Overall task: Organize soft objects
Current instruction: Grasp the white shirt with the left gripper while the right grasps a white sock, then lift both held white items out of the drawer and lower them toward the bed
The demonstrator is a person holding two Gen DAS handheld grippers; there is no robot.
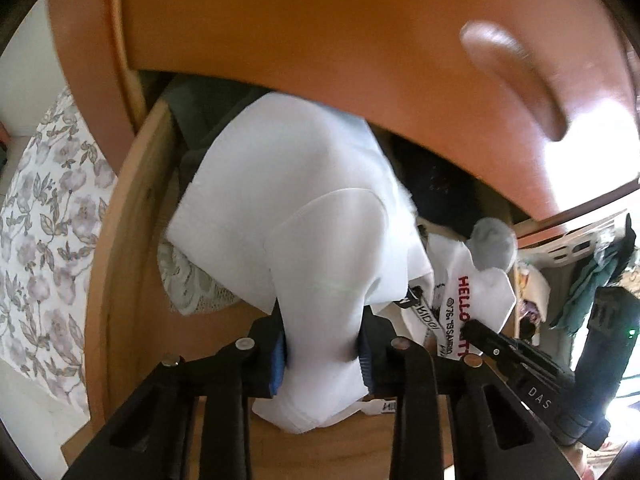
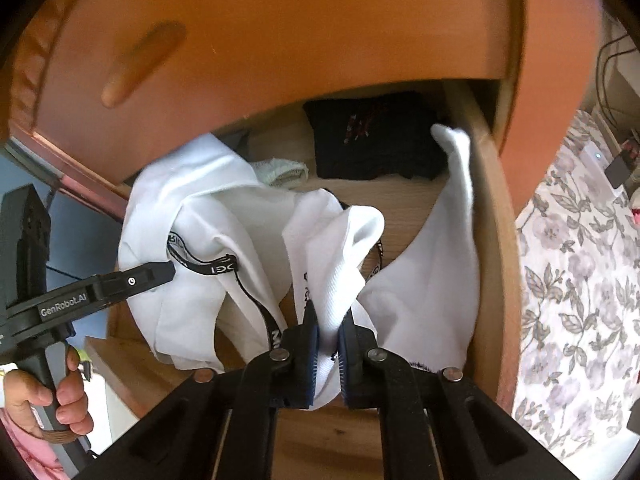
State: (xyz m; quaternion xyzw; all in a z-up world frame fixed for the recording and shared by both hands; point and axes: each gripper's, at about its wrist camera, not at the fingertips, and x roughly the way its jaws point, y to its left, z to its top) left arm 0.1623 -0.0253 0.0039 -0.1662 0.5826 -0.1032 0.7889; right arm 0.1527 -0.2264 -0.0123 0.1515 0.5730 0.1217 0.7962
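Note:
In the left wrist view my left gripper is shut on a bunched white garment that trails into the open wooden drawer. A black printed strap lies across this garment. In the right wrist view my right gripper is shut on the ribbed cuff of a white sock. The sock drapes along the drawer's right wall. The left view shows that sock's red lettering and grey toe, with the right gripper at it. The left gripper reaches in from the left.
A folded black garment and a pale lace cloth lie in the drawer. Above hangs the closed upper drawer front with its handle. Floral bedding lies beside the chest. A basket with green clothes stands at the right. A hand holds the left gripper's handle.

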